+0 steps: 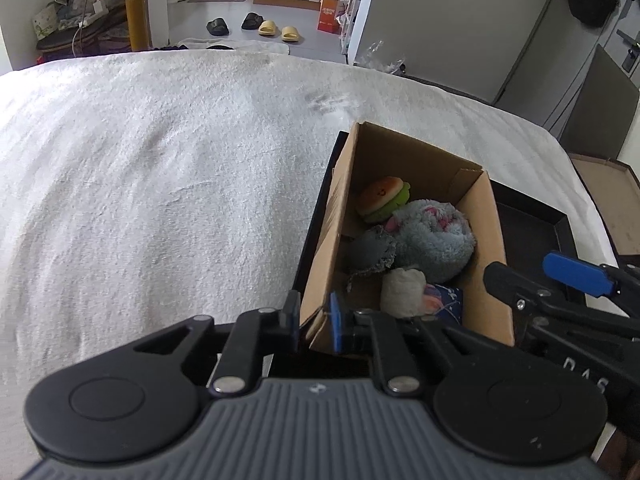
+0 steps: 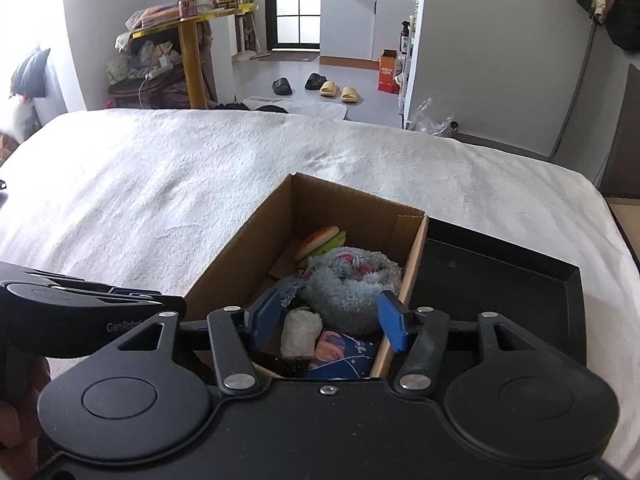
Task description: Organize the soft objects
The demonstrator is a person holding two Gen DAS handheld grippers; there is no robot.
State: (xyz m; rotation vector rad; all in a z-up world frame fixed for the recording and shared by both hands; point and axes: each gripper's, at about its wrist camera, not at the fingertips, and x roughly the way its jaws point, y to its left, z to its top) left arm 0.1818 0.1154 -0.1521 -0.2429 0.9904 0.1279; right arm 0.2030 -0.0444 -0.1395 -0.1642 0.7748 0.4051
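A cardboard box (image 1: 332, 220) (image 2: 240, 248) stands on a white bed beside a black tray. Inside lie a burger plush (image 1: 384, 198) (image 2: 320, 240), a fluffy grey-blue plush (image 1: 432, 236) (image 2: 352, 284), a grey cloth piece (image 1: 372, 250), a white rolled cloth (image 1: 402, 292) (image 2: 302, 332) and a blue printed packet (image 1: 444, 300) (image 2: 348, 352). My left gripper (image 1: 316, 320) is shut on the box's near left wall. My right gripper (image 2: 328, 320) is open above the box's near end, empty; it also shows in the left wrist view (image 1: 576, 276).
The black tray (image 2: 500, 280) (image 1: 532, 228) lies right of the box. The white blanket (image 1: 160, 180) (image 2: 160, 184) covers the bed. Beyond the bed are slippers (image 2: 336, 90), a yellow table (image 2: 192, 40) and an orange carton (image 2: 390, 72).
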